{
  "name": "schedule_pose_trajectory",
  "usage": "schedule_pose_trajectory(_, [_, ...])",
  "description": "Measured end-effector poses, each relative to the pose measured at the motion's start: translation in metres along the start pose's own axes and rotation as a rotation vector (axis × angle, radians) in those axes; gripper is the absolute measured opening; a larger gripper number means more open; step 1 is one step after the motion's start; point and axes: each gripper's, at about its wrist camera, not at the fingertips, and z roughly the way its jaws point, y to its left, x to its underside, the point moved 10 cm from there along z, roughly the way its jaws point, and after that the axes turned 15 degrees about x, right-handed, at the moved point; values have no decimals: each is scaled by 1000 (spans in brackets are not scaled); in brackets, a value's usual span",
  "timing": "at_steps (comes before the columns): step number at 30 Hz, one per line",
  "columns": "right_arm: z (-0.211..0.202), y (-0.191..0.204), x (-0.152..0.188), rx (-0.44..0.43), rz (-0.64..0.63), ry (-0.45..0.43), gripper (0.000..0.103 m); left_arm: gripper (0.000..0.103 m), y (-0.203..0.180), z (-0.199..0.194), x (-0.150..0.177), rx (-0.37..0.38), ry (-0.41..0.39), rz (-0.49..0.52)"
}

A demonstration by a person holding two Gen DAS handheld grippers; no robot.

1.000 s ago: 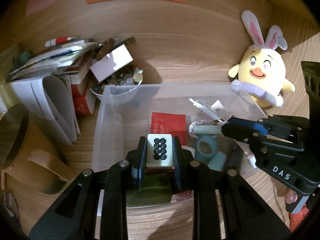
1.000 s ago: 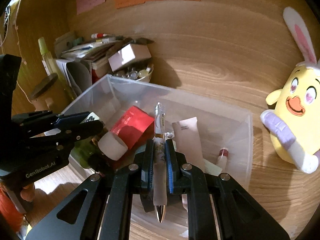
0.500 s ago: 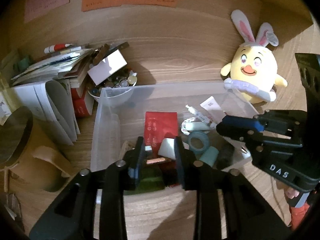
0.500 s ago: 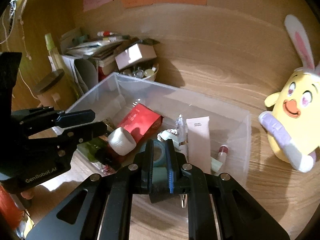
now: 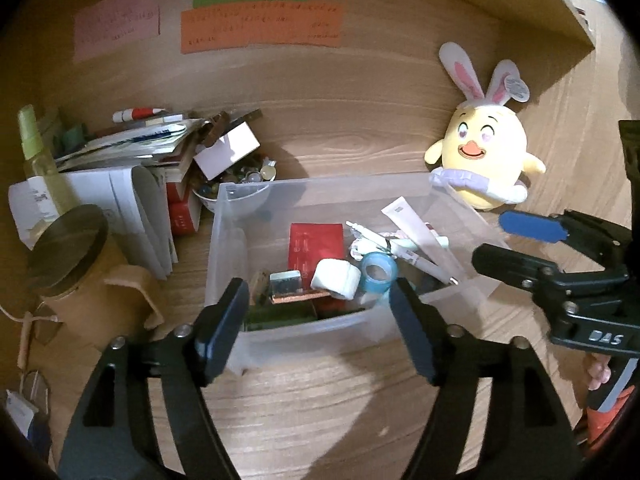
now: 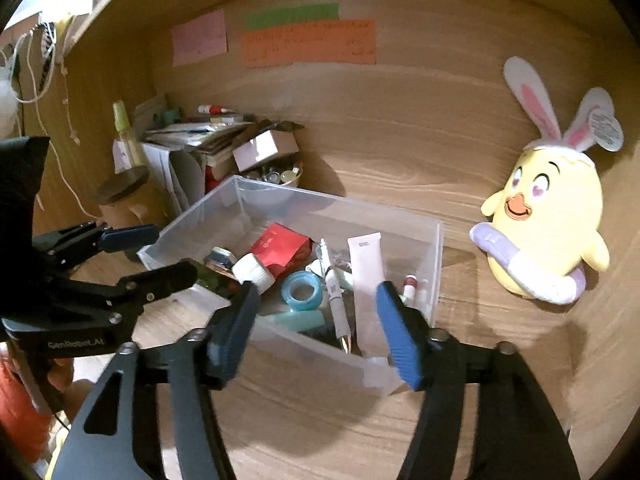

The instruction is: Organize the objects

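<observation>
A clear plastic bin (image 5: 320,183) (image 6: 438,248) stands on the wooden desk. In it lie a red box (image 5: 316,244), a blue tape roll (image 5: 376,274), a white tube (image 6: 366,268), a pen (image 6: 335,296) and a small mahjong tile (image 5: 285,282). My left gripper (image 5: 318,292) hovers over the bin's near wall, its jaws opening and nothing between them. My right gripper (image 6: 316,292) hangs above the bin's near corner, its jaws also opening and empty. Each gripper shows in the other's view: the right gripper (image 5: 496,238) and the left gripper (image 6: 172,250).
A yellow plush chick with bunny ears (image 5: 484,160) (image 6: 548,208) sits right of the bin. A pile of papers and boxes (image 5: 132,148), a bowl of small items (image 5: 240,184) and a lidded wooden jar (image 5: 68,240) crowd the left. Coloured notes (image 5: 260,28) hang on the back wall.
The left gripper let go of the mahjong tile and the right let go of the pen; both now lie in the bin. Both grippers opened wide and drew back and up.
</observation>
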Motion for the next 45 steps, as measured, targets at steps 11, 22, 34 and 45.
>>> schedule_pose_trajectory(11, [-27,1,15,18,46,-67,93,92,-4,-17,13,1,-44,-13])
schedule_pose_trajectory(22, [-36,-2,25,21,85,-71,96,97,-5,-26,23,8,-54,-19])
schedule_pose_trajectory(34, [-42,6,28,11,69,-77,96,97,-9,-34,25,16,-64,-7])
schedule_pose_trajectory(45, [-45,7,28,10,74,-80,96,98,-9,-34,26,19,-62,-7])
